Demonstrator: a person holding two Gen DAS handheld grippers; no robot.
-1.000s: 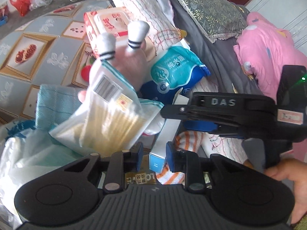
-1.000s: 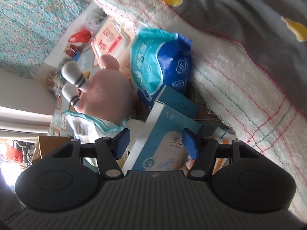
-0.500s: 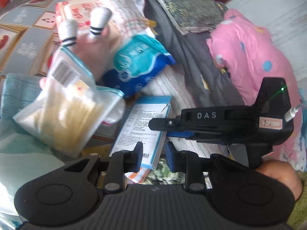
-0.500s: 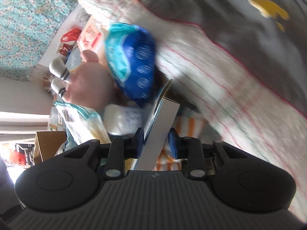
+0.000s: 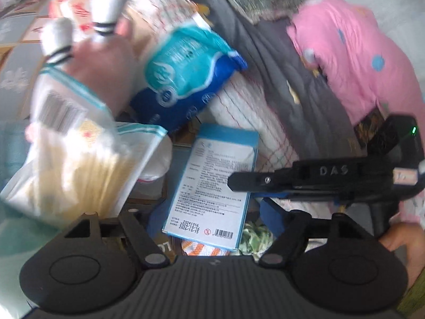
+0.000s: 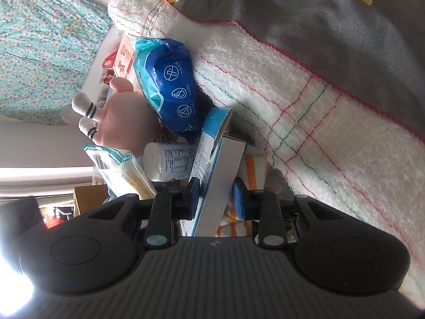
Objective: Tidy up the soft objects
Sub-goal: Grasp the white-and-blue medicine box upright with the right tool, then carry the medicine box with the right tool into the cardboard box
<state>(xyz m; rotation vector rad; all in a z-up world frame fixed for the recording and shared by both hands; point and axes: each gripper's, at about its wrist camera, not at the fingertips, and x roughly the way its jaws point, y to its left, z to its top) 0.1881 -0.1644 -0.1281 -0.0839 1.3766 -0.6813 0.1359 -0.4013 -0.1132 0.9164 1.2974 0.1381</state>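
A blue and white carton (image 5: 212, 180) with printed text stands tilted among the piled things. My right gripper (image 6: 216, 199) is shut on its lower edge, one blue pad on each face of the carton (image 6: 212, 175). In the left wrist view the right gripper (image 5: 239, 186) reaches in from the right, with a hand behind it. My left gripper (image 5: 211, 216) hangs just below the carton with its jaws opening, and the pads press on nothing. A pink plush toy (image 5: 106, 61) with grey striped limbs lies behind.
A blue and teal wipes pack (image 5: 186, 74) leans on a white blanket (image 6: 292, 106) under a grey quilt (image 6: 292, 13). A bag of cotton swabs (image 5: 79, 164) lies left, a white bottle (image 6: 170, 164) beside it. An orange striped cloth (image 5: 202, 248) lies under the carton. A pink garment (image 5: 358, 53) is at the right.
My right gripper's jaws went from wide around the carton to shut on it and stood it on edge. My left gripper's jaws have spread wide, and its view shifted towards the bed.
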